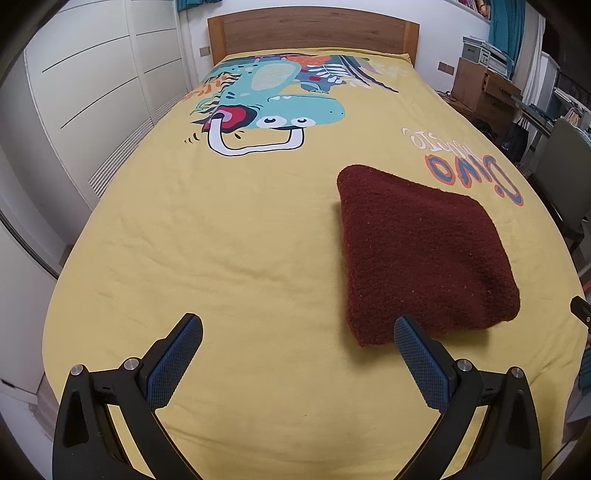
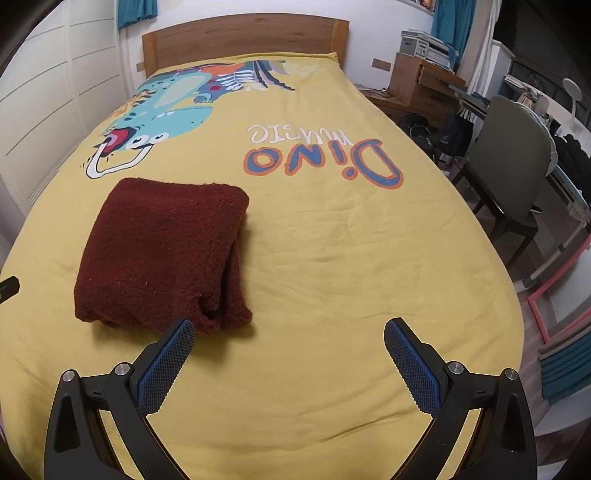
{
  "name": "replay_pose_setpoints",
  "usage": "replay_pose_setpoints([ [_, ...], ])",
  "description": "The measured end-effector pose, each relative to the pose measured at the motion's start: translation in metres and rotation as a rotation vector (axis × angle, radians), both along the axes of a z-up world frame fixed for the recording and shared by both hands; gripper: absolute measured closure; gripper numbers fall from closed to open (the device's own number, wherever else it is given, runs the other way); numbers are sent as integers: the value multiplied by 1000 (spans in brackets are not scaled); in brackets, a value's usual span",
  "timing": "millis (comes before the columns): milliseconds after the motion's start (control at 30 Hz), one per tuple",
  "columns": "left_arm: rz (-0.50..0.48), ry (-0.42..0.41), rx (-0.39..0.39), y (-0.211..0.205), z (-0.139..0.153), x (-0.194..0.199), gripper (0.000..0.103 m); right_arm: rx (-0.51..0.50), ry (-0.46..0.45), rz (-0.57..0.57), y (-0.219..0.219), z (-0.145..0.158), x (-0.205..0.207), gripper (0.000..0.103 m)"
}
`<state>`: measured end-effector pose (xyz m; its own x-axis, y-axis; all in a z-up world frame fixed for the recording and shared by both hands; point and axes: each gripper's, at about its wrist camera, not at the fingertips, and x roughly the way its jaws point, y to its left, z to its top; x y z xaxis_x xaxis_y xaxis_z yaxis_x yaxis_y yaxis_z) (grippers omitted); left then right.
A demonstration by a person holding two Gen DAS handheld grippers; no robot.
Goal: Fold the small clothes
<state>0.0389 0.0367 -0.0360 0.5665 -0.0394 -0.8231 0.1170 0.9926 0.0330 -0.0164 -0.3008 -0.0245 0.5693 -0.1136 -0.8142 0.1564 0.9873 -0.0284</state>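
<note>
A dark red knitted garment (image 1: 421,251) lies folded into a thick rectangle on the yellow dinosaur-print bedspread (image 1: 221,240). It also shows in the right wrist view (image 2: 166,254), with its folded layers facing the camera. My left gripper (image 1: 297,326) is open and empty, above the bedspread to the left of the garment's near corner. My right gripper (image 2: 289,330) is open and empty, to the right of the garment's near edge. Neither gripper touches the garment.
A wooden headboard (image 1: 312,35) stands at the far end of the bed. White wardrobe doors (image 1: 85,92) run along the left. A grey chair (image 2: 506,162), a desk and wooden drawers (image 2: 421,85) stand to the right of the bed.
</note>
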Motion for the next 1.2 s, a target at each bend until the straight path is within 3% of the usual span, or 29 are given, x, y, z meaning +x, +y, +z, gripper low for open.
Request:
replay_pose_setpoints([
  [1200,-17,45,-7,1,-11,-3,1,-39,46,21,6,-10,-1,0],
])
